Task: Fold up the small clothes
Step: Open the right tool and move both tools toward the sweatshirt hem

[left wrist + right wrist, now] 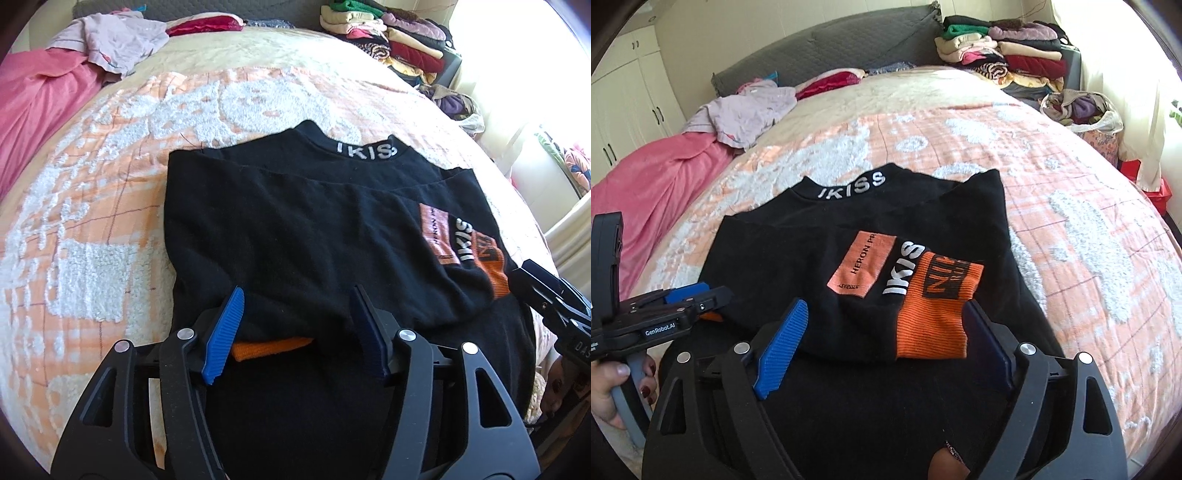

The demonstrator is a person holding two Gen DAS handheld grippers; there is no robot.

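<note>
A black sweater with white "IKISS" lettering on its collar lies on the bed, its sleeves folded over its body; it also shows in the right wrist view. An orange cuff lies on top near the hem. My left gripper is open just above the near hem, over a second orange cuff. My right gripper is open, with the orange cuff between its blue fingers. Neither holds cloth.
The bed has an orange and white textured blanket. A pink sheet and a pale garment lie at the far left. Stacks of folded clothes and a bag of clothes stand at the far right.
</note>
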